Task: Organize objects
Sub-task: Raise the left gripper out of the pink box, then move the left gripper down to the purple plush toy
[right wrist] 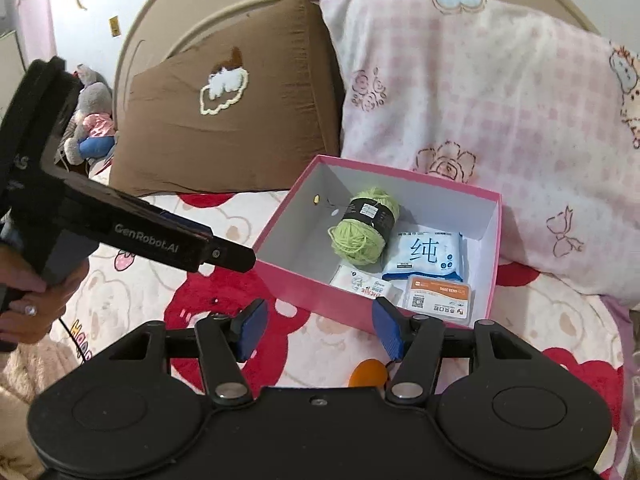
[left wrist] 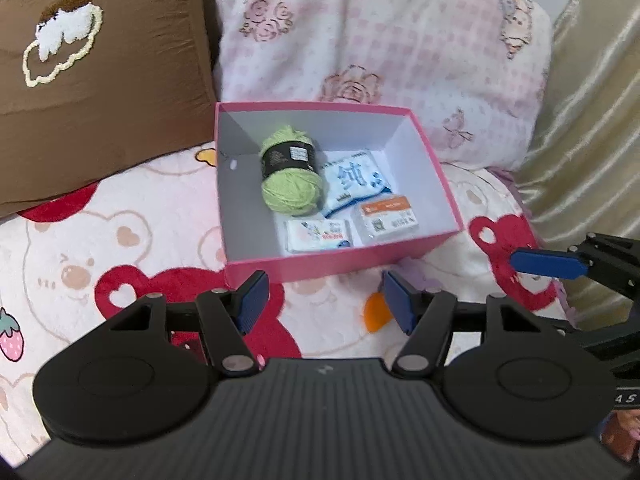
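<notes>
I am holding my left claw [left wrist: 324, 300] released, its blue pads parted and gripping nothing, hovering just before the near wall of the pink box [left wrist: 320, 268]. My right claw [right wrist: 320, 330] is also spread wide and carrying nothing, hanging over the bear-print bedspread [right wrist: 132, 280] near the box's front corner. The box is sitting on the bed against the pink pillow [left wrist: 380, 40], with the brown pillow [left wrist: 100, 100] to its left. Inside it are lying a green yarn ball [left wrist: 290, 174], a blue-and-white wipes pack [left wrist: 354, 182] touching the yarn, a small tissue packet [left wrist: 318, 235] and an orange-labelled case [left wrist: 388, 219]. An orange thing [right wrist: 368, 374] is lying beneath my right claw.
</notes>
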`<state>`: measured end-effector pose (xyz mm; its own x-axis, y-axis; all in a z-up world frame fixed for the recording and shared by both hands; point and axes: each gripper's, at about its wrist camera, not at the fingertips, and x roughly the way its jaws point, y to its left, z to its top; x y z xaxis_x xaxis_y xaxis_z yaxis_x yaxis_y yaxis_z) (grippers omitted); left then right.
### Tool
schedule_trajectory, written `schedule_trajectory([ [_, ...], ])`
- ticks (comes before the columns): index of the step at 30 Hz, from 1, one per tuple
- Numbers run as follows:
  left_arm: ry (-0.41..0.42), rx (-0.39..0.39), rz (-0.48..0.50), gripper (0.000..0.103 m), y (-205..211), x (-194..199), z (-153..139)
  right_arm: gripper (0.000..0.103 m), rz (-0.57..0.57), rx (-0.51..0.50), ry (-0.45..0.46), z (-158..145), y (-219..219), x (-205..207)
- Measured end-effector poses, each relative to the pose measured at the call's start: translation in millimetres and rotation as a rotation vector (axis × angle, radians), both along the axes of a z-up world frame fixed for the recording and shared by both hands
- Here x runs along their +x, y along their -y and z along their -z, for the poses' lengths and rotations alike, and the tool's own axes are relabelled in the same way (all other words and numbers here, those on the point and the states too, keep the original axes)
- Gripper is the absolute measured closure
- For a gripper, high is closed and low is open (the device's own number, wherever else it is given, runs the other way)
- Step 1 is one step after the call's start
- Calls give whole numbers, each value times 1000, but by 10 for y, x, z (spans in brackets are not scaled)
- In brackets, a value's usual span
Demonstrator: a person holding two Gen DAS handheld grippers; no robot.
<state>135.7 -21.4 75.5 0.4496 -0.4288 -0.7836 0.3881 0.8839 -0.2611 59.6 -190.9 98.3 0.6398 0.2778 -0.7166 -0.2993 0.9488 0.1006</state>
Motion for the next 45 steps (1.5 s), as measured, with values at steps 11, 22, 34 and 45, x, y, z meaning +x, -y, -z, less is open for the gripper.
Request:
schedule_trajectory([
  [11, -6, -5, 81, 39, 14, -411, -87, 34, -66, 13, 58, -214, -2, -450],
  [22, -38, 0, 168, 38, 143, -624, 60, 20, -28, 1, 39, -38, 149, -677],
  [34, -76, -27, 229, 17, 301, -801, 56, 12, -13, -16, -46, 246, 269, -734],
  [45, -84, -81, 187, 7, 453, -820, 182, 11, -12, 59, -35, 473, 338, -844],
])
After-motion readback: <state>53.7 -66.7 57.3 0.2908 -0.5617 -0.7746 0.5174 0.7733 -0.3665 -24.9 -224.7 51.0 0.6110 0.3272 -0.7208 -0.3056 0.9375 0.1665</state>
